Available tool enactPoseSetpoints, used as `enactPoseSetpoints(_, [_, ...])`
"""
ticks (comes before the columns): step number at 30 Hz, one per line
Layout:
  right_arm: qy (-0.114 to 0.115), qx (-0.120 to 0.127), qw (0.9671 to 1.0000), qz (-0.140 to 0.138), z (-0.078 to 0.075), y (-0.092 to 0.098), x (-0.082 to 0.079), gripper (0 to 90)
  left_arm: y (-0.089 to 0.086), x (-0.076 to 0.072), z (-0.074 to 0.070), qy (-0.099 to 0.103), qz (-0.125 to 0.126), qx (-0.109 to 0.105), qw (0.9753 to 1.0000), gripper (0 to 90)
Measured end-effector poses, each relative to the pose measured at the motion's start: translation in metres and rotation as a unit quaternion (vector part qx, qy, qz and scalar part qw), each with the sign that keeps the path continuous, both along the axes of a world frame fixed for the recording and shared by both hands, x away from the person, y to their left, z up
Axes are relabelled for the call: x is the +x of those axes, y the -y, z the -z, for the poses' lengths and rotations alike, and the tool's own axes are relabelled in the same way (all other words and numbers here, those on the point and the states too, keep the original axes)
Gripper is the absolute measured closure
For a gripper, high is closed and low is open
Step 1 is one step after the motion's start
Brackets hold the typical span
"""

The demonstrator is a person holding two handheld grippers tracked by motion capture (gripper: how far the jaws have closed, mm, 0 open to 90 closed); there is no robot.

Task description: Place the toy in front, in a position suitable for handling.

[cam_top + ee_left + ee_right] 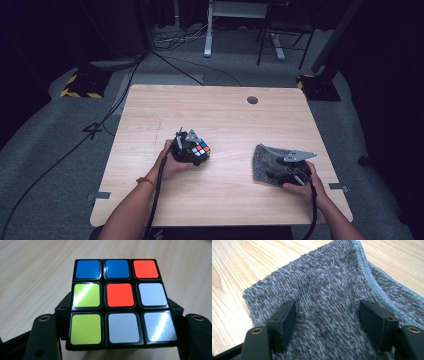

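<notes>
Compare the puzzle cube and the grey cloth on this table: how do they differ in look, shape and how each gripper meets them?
The puzzle cube is hard, glossy and many-coloured; the grey cloth is soft, fuzzy and one colour. The cube keeps a boxy shape; the cloth lies rumpled with one hemmed edge raised. The left gripper is shut on the cube; the right gripper stands open over the cloth. Both rest on the wooden table.

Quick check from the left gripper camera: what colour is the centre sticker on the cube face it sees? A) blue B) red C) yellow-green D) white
B: in the left gripper view the cube shows a red centre sticker, with blue above it, white below and to its right, and yellow-green to its left.
</notes>
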State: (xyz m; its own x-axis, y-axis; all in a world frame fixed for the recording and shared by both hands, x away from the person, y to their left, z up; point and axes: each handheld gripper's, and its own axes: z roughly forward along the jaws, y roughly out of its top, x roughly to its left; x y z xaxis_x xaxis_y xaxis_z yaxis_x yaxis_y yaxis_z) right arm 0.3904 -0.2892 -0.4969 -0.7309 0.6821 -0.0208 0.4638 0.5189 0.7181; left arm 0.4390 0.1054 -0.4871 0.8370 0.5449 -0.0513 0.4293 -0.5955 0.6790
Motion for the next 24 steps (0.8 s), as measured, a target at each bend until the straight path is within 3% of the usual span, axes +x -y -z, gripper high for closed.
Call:
enactPoseSetpoints(10, [-0.006,-0.006,0.9999,-0.012,-0.001,-0.004,-0.004,30.9,0.013,-0.039,0.001,-0.005,0.059,-0.012,0.9982,33.0])
enactPoseSetpoints(13, [-0.008,-0.010,0.9996,-0.026,-0.002,-0.008,-0.008,30.9,0.018,-0.051,0.001,0.000,0.077,-0.004,0.9970,32.9])
enactPoseSetpoints(24, [-0.014,-0.024,0.9966,-0.078,-0.005,-0.024,-0.024,30.9,0.027,-0.072,0.002,0.003,0.125,0.002,0.9921,32.8])
